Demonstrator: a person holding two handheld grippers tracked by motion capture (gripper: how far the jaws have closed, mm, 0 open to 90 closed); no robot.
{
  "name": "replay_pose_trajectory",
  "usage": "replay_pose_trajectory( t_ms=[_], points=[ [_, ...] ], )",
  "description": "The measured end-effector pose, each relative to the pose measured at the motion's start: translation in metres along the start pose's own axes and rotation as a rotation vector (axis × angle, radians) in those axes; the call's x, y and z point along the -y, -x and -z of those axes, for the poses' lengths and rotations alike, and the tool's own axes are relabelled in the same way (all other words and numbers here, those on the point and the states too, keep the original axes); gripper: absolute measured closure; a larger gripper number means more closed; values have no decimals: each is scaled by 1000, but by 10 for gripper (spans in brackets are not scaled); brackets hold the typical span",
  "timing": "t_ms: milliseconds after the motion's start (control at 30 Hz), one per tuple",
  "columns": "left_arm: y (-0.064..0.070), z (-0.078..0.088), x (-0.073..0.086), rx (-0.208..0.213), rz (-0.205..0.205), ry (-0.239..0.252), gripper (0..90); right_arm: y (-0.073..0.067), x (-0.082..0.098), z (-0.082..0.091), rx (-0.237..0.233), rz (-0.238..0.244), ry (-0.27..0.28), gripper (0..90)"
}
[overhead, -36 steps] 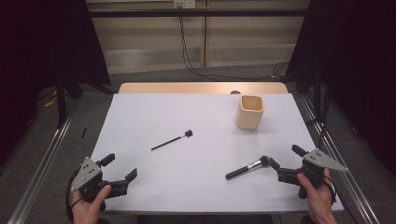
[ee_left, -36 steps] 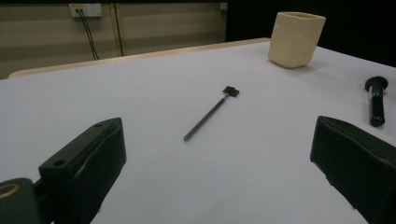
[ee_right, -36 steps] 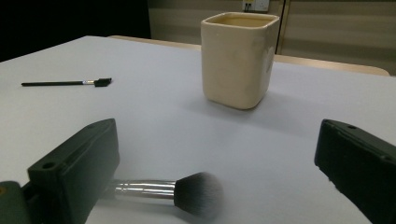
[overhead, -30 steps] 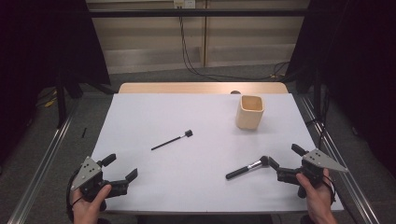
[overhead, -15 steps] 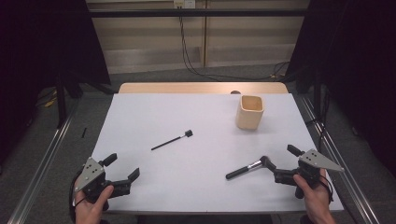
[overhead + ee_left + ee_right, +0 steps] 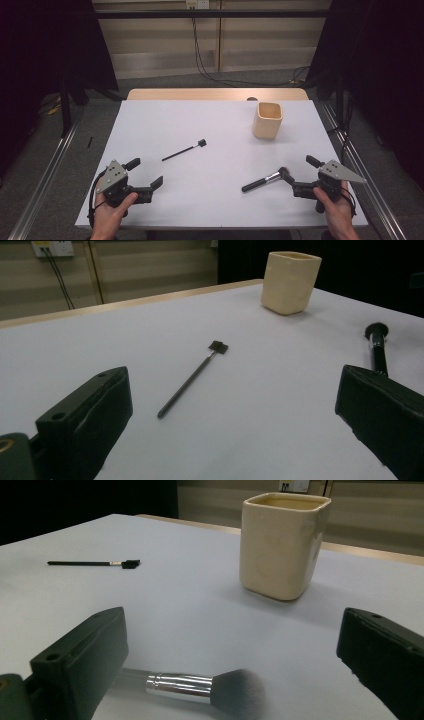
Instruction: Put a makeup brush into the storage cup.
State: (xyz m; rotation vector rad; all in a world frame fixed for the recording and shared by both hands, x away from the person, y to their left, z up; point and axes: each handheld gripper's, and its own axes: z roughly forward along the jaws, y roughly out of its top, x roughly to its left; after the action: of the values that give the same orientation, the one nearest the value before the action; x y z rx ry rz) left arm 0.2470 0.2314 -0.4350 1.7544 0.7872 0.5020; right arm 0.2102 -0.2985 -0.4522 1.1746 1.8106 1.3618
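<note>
A makeup brush [image 6: 262,180] with black handle and silver ferrule lies at the table's front right. Its bristle head [image 6: 239,692] sits low between the wide-apart jaws of my right gripper [image 6: 299,169], which is open; whether a jaw touches it is unclear. A thin black brush [image 6: 183,150] lies near the middle of the table. My left gripper [image 6: 145,172] rests open at the front left, with the thin brush [image 6: 192,378] well ahead of its jaws. A cream square cup [image 6: 268,120] stands upright at the back right.
The white table top [image 6: 210,120] ends in a wooden strip at the back edge. Metal rails run along both sides of the table. Cables hang down the wall behind. The cup [image 6: 282,542] stands a short way beyond my right gripper [image 6: 232,645].
My right gripper has slid a little left, toward the makeup brush head. The left gripper has barely shifted. The brushes and the cup have stayed put.
</note>
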Motion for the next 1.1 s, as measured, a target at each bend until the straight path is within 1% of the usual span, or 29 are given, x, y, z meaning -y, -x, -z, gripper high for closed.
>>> replay_pose_trajectory(
  t_ms=[33, 67, 133, 200, 267, 300, 367, 467, 533, 567, 667, 733, 767, 900, 967, 1100],
  points=[
    [1, -2, -2, 4, -8, 0, 18, 0, 0, 0, -1, 0, 1, 0],
    [1, -4, -3, 10, -7, 3, 19, 0, 0, 0, -1, 2, 3, 0],
    [0, -7, -7, 13, 13, 10, 19, 0, 0, 0, -1, 2, 6, 0],
    [-1, -10, -10, -5, -10, 7, 19, 0, 0, 0, -3, 2, 6, 0],
    [-3, -13, -14, 4, -4, 14, 20, 0, 0, 0, -3, 1, 6, 0],
    [-3, -14, -16, 2, -6, 15, 21, 0, 0, 0, -4, 3, 6, 0],
    [-4, -19, -22, -2, -24, 23, 22, 0, 0, 0, -5, 0, 6, 0],
    [-5, -23, -25, -2, -29, 27, 23, -1, 0, 0, -7, 0, 6, 0],
    [-6, -27, -29, 1, -26, 34, 23, -1, 0, 0, -8, -1, 7, 0],
    [-7, -32, -31, -1, -33, 39, 23, -1, 0, 0, -9, 0, 9, 0],
    [-9, -36, -32, -7, -27, 50, 23, -1, 0, 0, -10, -2, 11, 0],
    [-13, -39, -33, -10, -23, 48, 23, -1, 0, 0, -9, -2, 12, 0],
    [-15, -41, -34, -20, -24, 48, 24, -1, 0, 0, -10, -3, 12, 0],
    [-21, -47, -37, -32, -20, 51, 24, -1, 0, 0, -10, -4, 11, 0],
    [-24, -49, -38, -37, -27, 48, 27, -1, 0, 0, -11, -6, 14, 0],
    [-28, -54, -40, -46, -21, 44, 27, -1, 0, 0, -12, -9, 12, 0]
  ],
)
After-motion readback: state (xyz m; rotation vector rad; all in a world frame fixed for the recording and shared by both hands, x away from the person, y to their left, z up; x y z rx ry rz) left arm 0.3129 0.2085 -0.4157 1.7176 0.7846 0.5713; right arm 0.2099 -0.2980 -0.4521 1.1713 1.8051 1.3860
